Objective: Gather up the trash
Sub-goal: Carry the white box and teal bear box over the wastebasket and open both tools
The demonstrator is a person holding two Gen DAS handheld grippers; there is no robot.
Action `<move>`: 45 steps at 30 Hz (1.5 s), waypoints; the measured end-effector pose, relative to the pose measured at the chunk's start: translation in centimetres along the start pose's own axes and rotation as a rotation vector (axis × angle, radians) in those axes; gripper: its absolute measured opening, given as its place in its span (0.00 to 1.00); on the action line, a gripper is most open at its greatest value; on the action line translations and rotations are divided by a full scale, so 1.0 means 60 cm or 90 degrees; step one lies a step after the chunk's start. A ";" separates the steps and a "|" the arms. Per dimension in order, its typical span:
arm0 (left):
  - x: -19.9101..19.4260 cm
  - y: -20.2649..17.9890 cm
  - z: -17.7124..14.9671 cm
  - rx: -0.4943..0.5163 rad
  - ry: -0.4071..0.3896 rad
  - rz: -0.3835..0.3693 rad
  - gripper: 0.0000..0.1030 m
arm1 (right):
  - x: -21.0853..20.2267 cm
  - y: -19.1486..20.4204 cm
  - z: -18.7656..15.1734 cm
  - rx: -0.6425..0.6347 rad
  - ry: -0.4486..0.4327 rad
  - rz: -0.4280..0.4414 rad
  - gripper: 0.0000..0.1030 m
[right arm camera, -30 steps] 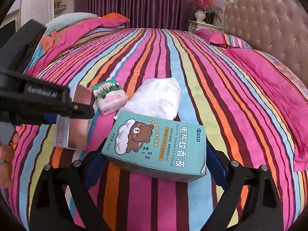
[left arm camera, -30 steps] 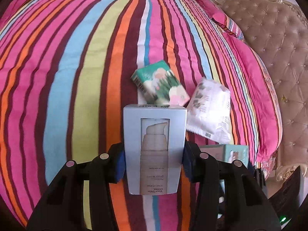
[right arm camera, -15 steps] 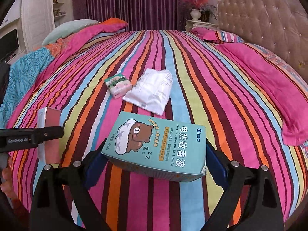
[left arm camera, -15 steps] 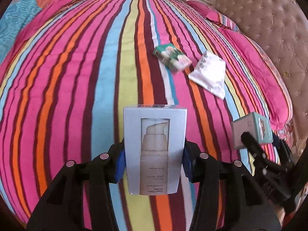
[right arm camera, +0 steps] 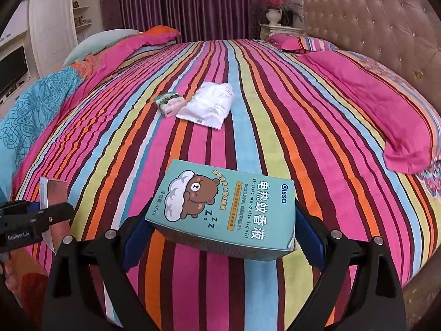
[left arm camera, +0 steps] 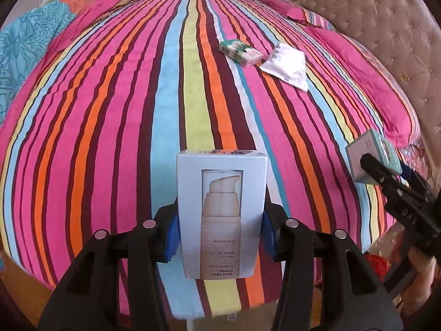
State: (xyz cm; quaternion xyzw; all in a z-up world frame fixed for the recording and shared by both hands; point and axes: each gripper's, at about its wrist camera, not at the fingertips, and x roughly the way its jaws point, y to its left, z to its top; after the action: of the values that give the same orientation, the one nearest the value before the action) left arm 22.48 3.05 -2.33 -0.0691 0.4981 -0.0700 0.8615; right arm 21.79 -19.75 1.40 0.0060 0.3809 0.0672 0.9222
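My left gripper (left arm camera: 220,231) is shut on a white cosmetics box (left arm camera: 222,212) with a pump bottle printed on it, held above the near edge of the striped bed. My right gripper (right arm camera: 220,240) is shut on a teal mosquito-liquid box (right arm camera: 223,209) with a bear on it. That box also shows in the left wrist view (left arm camera: 372,160) at the right. The white box shows edge-on in the right wrist view (right arm camera: 52,207) at the left. A small green tissue pack (right arm camera: 168,102) and a white plastic pouch (right arm camera: 209,104) lie side by side on the bed, far ahead of both grippers.
The round bed has a bright striped cover (right arm camera: 248,82). A pink pillow (right arm camera: 386,115) lies at the right by the tufted headboard (right arm camera: 372,19). A blue patterned blanket (right arm camera: 33,104) lies at the left. A white cabinet (right arm camera: 52,24) and purple curtains (right arm camera: 179,2) stand behind.
Both grippers have pulled back from the bed with their boxes still held. The tissue pack and pouch now look smaller and farther away, and the bed's near edge has come into view.
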 end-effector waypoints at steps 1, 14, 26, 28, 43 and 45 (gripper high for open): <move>-0.004 -0.002 -0.010 0.003 0.000 0.000 0.46 | -0.005 0.000 -0.005 0.000 0.001 0.001 0.85; -0.048 -0.003 -0.100 0.013 0.000 0.014 0.46 | -0.072 0.010 -0.059 0.005 0.004 0.008 0.85; -0.075 0.011 -0.184 0.016 0.018 0.027 0.46 | -0.114 0.027 -0.120 0.002 0.025 0.021 0.85; -0.078 0.010 -0.197 0.020 0.021 0.030 0.46 | -0.118 0.029 -0.132 0.007 0.035 0.025 0.85; -0.060 -0.010 -0.288 0.056 0.081 0.033 0.46 | -0.119 0.041 -0.217 0.026 0.129 0.037 0.85; -0.054 -0.009 -0.298 0.054 0.091 0.034 0.46 | -0.114 0.044 -0.231 0.025 0.145 0.039 0.85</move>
State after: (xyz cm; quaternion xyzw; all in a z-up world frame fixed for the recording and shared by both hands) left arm 5.35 2.24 -8.29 -0.0137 0.5567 -0.0728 0.8274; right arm 6.95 -18.58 -3.45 0.0282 0.4842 0.0880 0.8701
